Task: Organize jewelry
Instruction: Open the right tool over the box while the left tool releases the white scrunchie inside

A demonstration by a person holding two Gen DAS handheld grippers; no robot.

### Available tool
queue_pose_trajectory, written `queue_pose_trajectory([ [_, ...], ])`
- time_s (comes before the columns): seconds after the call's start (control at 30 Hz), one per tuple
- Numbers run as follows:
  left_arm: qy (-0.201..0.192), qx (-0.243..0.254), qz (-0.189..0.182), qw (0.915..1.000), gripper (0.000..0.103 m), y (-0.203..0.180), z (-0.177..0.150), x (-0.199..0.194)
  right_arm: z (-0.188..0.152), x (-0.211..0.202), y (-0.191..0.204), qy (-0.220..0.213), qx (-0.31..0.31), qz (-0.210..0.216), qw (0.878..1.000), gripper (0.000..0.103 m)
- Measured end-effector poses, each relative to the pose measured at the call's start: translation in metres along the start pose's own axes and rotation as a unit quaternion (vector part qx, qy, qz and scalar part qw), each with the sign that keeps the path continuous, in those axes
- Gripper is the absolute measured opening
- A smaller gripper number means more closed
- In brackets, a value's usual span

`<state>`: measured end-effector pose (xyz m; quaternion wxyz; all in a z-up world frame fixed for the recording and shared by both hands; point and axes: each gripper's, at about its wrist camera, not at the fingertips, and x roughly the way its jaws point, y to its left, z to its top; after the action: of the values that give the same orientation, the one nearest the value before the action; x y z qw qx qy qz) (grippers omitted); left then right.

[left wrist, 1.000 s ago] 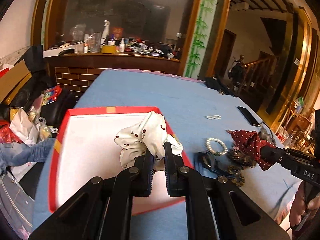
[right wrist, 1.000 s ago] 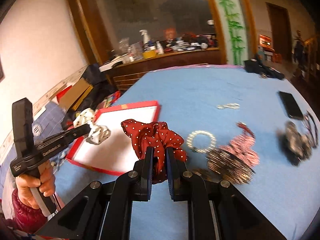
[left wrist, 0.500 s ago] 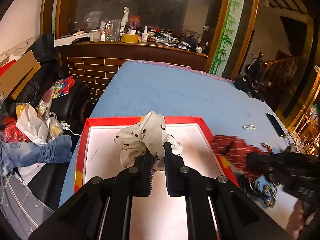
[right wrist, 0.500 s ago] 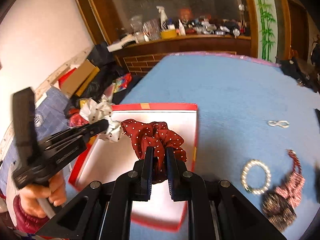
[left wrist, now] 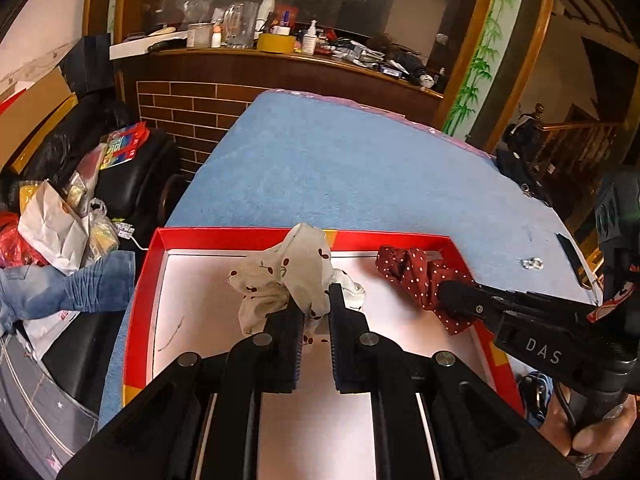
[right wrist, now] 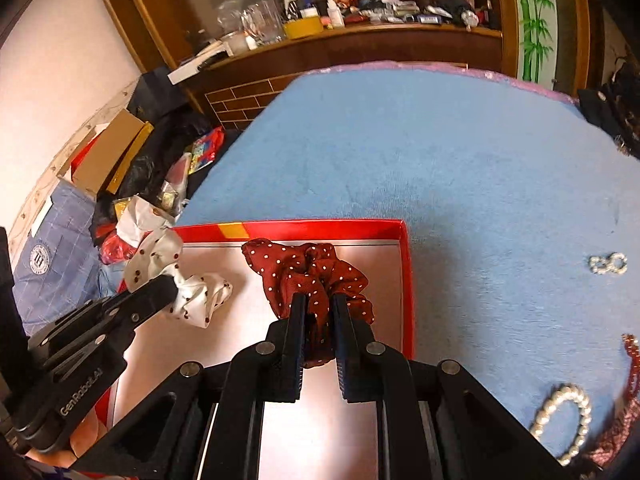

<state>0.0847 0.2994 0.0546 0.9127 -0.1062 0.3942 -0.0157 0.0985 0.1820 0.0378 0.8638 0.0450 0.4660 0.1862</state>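
My left gripper (left wrist: 312, 300) is shut on a white scrunchie with cherry print (left wrist: 288, 276) and holds it over the red-rimmed white tray (left wrist: 192, 236). My right gripper (right wrist: 318, 302) is shut on a dark red polka-dot scrunchie (right wrist: 308, 272) over the same tray (right wrist: 406, 280), near its right rim. Each gripper also shows in the other view: the right one (left wrist: 448, 296) with the red scrunchie (left wrist: 412, 272), the left one (right wrist: 168, 286) with the white scrunchie (right wrist: 192, 284).
On the blue cloth (right wrist: 440, 160) right of the tray lie a pearl bracelet (right wrist: 568, 416), a small silver piece (right wrist: 608, 264) and a red beaded piece (right wrist: 630, 348). A dark phone (left wrist: 572, 252) lies near the right edge. Clutter and bags fill the floor left (left wrist: 60, 224).
Both grippers have moved left from the jewelry pile and now hold their scrunchies over the tray. The red scrunchie has come inside the tray's right rim.
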Motion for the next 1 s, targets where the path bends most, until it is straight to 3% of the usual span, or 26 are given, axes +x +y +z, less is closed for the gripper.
queue_pose_trajectory([
  [0.13,-0.011,-0.014,-0.002,0.9998,0.053,0.004,-0.001,-0.004,0.001,0.005,-0.004,0.002,0.014,0.005,1.000,0.031],
  [0.33,-0.025,-0.015,0.001,0.9996,0.058,0.004,-0.004,-0.021,-0.002,-0.016,-0.011,-0.012,0.028,0.027,0.999,0.052],
  [0.53,-0.052,-0.023,-0.006,0.9984,0.060,-0.008,-0.012,-0.055,-0.020,-0.061,-0.012,-0.043,0.019,0.047,0.998,0.058],
  [0.7,-0.091,-0.035,-0.010,0.9951,0.079,-0.039,-0.041,-0.092,-0.059,-0.110,-0.034,-0.077,0.030,0.059,0.995,0.058],
  [0.87,-0.070,0.000,-0.059,0.9958,0.080,-0.097,-0.090,-0.101,-0.106,-0.161,-0.073,-0.118,0.044,0.040,0.991,0.058],
  [1.0,-0.029,0.055,-0.091,0.9939,0.080,-0.154,-0.133,-0.093,-0.147,-0.195,-0.123,-0.138,0.091,0.021,0.986,0.057],
])
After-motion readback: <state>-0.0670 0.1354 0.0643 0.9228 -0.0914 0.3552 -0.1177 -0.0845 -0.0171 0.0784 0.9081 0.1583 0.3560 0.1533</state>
